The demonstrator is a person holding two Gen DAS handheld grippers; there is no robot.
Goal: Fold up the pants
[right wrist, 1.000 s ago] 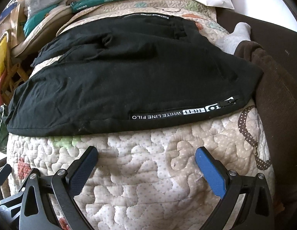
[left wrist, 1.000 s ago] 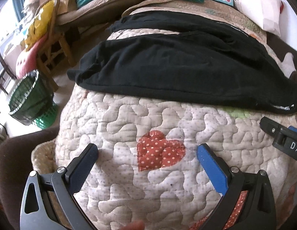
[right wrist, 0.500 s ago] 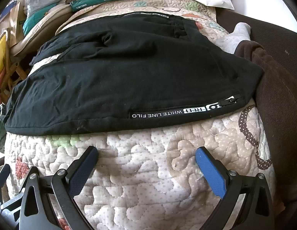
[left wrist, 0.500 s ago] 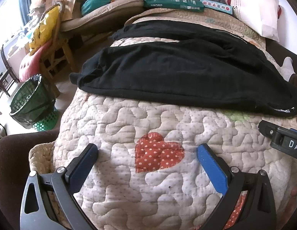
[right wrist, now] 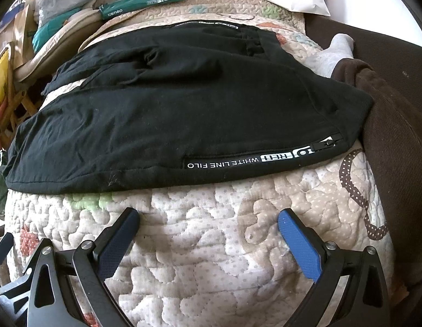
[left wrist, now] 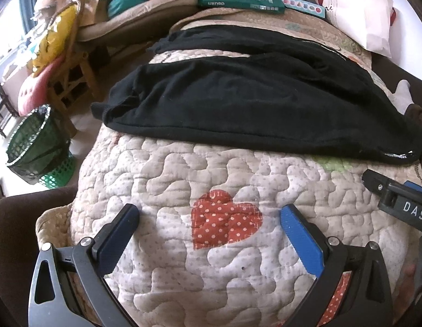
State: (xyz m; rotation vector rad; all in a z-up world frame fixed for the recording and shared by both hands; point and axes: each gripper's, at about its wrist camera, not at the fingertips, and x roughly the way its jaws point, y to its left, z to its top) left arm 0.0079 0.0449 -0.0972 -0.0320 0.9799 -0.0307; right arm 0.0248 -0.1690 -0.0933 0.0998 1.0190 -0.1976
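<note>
The black pants lie flat on a puffy quilt with a red heart sewn on it. They look spread out so they can be folded with no bumps. One leg lies near the tongs and the other leg sits farther back, with a strip of quilt showing between them on the left.

The pants run sideways, left to right. The leg ends point left, toward the green basket on the floor. The top part with the zipper pocket and white letters is at the right, next to a brown cushion.

The left tongs are wide open over the heart and hold nothing. The right tongs are wide open too, just in front of the near edge of the pants, not touching them. I think both are getting ready to grab that near edge.
</note>
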